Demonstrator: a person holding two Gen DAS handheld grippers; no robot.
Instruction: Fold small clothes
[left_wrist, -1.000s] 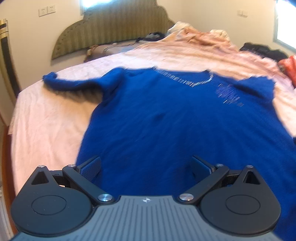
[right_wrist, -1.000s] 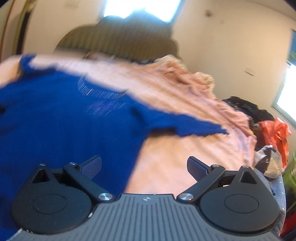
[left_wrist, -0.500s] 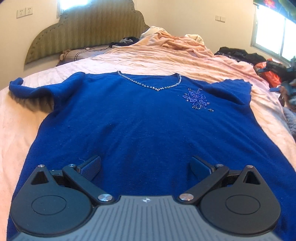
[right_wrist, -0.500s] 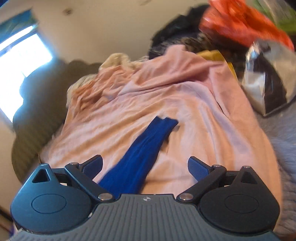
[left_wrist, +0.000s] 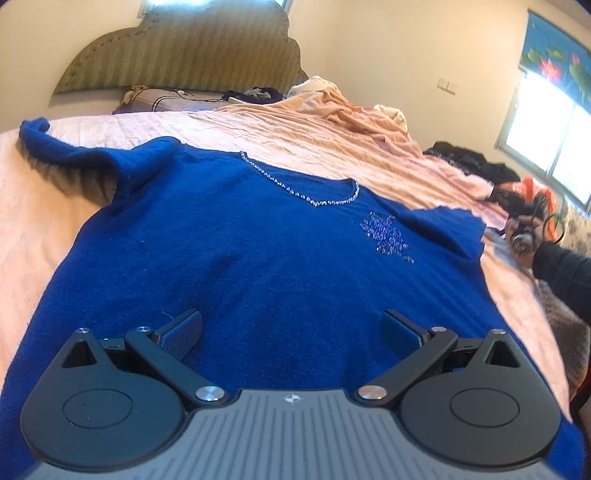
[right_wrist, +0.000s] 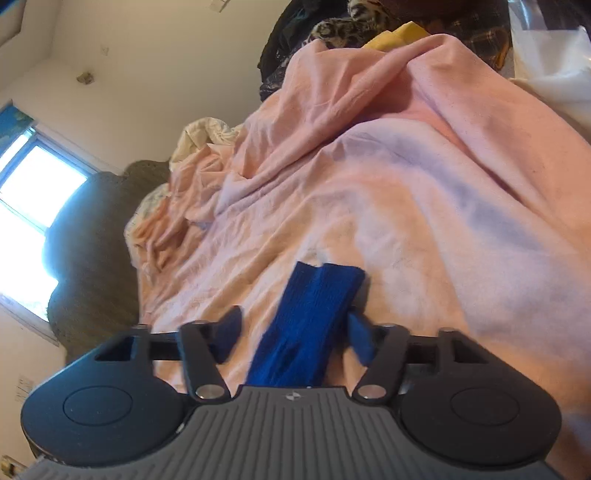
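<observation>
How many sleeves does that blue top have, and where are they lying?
2. The left sleeve stretches across the pink bedsheet toward the headboard side. The right sleeve lies between the open fingers of the right tool.

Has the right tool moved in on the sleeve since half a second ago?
Yes. The right tool has moved forward over the pink sheet; the blue sleeve now lies between its narrowed, still-open fingers.

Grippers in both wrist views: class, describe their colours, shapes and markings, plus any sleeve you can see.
Each gripper has a ribbed grey body with a small emblem, two round black discs, black link arms with silver screws, and blue textured fingers. A dark sleeve shows at right.
</observation>
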